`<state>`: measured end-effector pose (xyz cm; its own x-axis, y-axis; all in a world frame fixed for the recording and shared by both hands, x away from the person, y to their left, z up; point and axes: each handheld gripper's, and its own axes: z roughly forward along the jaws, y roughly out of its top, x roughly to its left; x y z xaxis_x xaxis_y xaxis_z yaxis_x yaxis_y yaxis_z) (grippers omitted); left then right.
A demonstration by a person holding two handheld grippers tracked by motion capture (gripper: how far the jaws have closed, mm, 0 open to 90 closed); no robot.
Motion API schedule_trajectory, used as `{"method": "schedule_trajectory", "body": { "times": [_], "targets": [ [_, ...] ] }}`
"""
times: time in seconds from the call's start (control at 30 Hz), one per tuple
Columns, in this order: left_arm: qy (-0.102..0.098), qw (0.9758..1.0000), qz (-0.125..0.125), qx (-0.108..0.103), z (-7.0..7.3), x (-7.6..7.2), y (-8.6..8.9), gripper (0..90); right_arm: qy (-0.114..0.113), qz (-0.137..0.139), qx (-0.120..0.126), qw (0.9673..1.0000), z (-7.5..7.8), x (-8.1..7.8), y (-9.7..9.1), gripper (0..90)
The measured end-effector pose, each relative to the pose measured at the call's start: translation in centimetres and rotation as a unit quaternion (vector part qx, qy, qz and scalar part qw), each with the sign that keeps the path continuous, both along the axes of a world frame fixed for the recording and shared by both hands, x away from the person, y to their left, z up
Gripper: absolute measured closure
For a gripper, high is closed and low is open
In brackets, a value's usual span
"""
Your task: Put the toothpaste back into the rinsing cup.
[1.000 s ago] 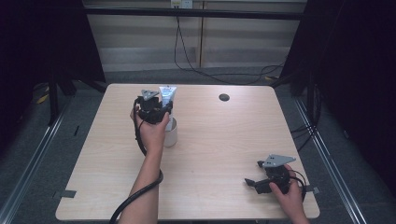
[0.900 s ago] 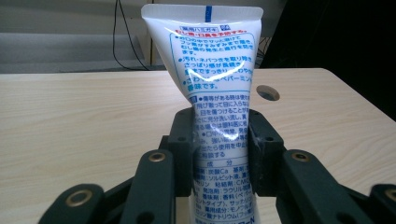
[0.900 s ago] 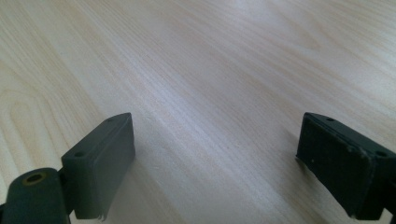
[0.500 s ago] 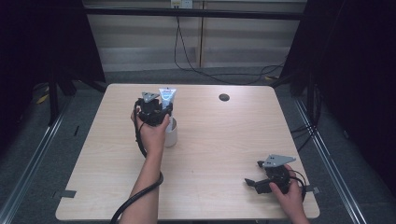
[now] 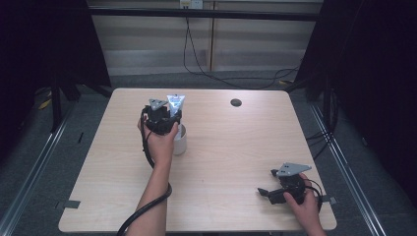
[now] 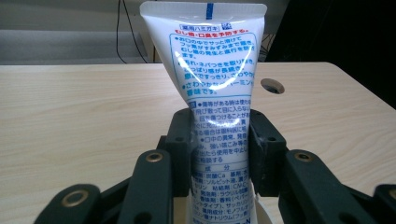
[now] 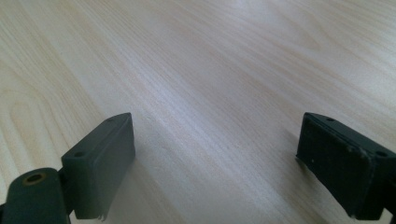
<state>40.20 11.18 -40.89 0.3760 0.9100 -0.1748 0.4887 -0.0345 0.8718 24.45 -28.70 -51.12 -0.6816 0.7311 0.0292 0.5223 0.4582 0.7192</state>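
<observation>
Left gripper (image 6: 219, 158) clamps the toothpaste tube (image 6: 210, 88) upright btw its jaws, white cup (image 5: 179, 140) right below. Imo lower straight, don't tilt. Right gripper (image 7: 215, 163) sits wide open, empty.

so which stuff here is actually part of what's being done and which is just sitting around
In use:
- toothpaste tube, upright, clamped in the left gripper
- white cup right under the tube

Just there:
- right gripper, open, holding nothing, low over bare table
- round cable hole in the tabletop
- cables behind the table
</observation>
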Motion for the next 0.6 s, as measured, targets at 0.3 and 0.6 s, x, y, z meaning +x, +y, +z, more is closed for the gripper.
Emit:
{"method": "schedule_trajectory", "body": {
  "times": [0.3,0.6],
  "targets": [
    [-0.001,1.0000,0.000,0.005,0.18,-0.41,-0.02,65.7,-0.001,0.001,-0.002,1.0000,0.00,0.04,0.08,10.7],
    [0.003,1.0000,0.003,0.006,-0.32,-0.85,0.06,65.2,-0.001,0.001,-0.002,1.0000,0.01,0.04,0.08,10.8]
  ]
}}
